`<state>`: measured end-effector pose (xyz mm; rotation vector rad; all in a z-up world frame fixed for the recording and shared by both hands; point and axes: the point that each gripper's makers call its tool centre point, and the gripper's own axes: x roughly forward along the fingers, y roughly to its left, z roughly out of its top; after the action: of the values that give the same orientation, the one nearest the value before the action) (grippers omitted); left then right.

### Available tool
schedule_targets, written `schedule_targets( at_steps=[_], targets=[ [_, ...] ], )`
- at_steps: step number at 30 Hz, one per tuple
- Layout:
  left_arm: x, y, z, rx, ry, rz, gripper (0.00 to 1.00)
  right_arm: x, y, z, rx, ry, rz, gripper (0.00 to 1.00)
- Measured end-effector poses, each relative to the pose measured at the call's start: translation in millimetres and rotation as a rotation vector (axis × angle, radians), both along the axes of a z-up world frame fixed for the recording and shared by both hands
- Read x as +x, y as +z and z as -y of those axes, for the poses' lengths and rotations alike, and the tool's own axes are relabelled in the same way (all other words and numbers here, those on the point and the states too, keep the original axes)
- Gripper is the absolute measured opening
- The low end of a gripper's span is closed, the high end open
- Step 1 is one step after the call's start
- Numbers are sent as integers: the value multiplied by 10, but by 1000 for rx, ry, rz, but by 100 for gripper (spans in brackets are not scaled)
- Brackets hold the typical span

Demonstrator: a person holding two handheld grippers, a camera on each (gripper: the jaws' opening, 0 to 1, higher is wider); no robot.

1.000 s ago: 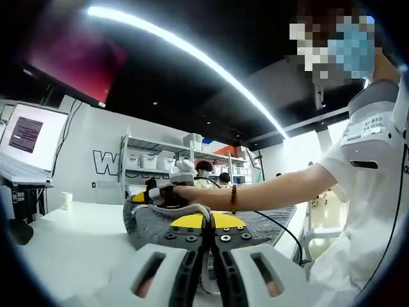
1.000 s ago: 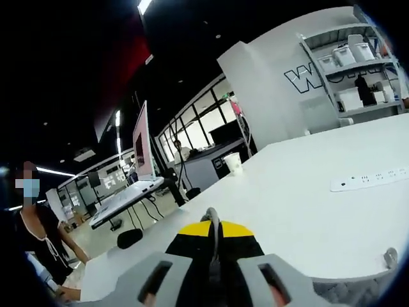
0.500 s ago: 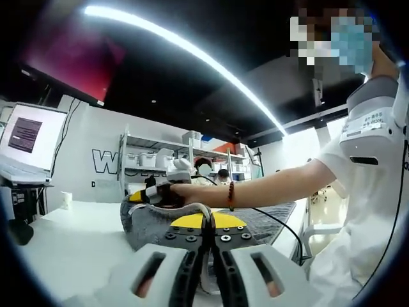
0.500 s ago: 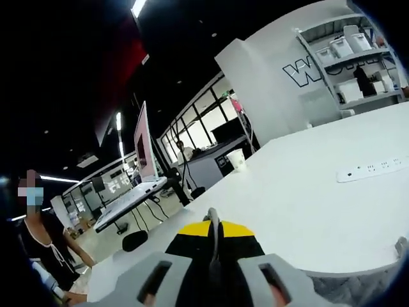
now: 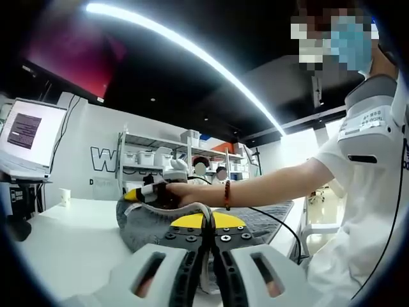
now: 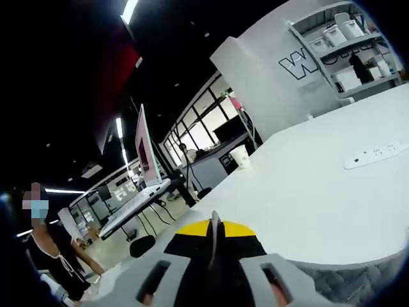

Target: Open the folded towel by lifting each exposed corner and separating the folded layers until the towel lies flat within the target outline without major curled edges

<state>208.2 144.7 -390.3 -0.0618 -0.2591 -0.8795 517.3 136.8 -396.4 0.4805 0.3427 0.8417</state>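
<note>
The grey towel point(image 5: 150, 225) lies on the white table point(image 5: 64, 243), its far edge raised in a hump. My left gripper point(image 5: 208, 220) is shut, with a strip of the towel's near edge pinched between its jaws. A person's hand point(image 5: 179, 190) holds my right gripper point(image 5: 144, 194) at the raised far edge, yellow tip toward the left. In the right gripper view, my right gripper point(image 6: 215, 227) is shut with a thin fold of cloth between the jaws. More grey towel point(image 6: 358, 281) shows at the lower right.
A laptop point(image 5: 25, 137) stands at the table's left end, with a paper cup point(image 6: 241, 155) near it. A white power strip point(image 6: 377, 153) lies on the bare table point(image 6: 307, 198). Shelves with boxes point(image 5: 153, 160) line the back wall. The person's arm point(image 5: 281, 185) reaches across from the right.
In the left gripper view the right gripper has drawn the raised towel edge a little to the left. The right gripper view has tilted slightly. Both grippers stay shut.
</note>
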Motion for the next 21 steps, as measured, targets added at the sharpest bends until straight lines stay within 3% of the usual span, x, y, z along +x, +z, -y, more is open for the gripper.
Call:
schedule_targets(
  at_steps=[8, 12, 18, 21],
  targets=[
    [19, -23, 5, -13, -8, -13, 1, 4, -16, -48, 23, 15, -15, 5],
    [21, -30, 12, -11, -9, -15, 1, 28, -87, -43, -10, 16, -13, 4],
    [32, -44, 5, -13, -5, -21, 1, -238, -282, 26, -96, 34, -14, 5],
    [29, -45, -2, -10, -2, -19, 1, -266, -358, 75, -142, 44, -4, 5]
  ],
)
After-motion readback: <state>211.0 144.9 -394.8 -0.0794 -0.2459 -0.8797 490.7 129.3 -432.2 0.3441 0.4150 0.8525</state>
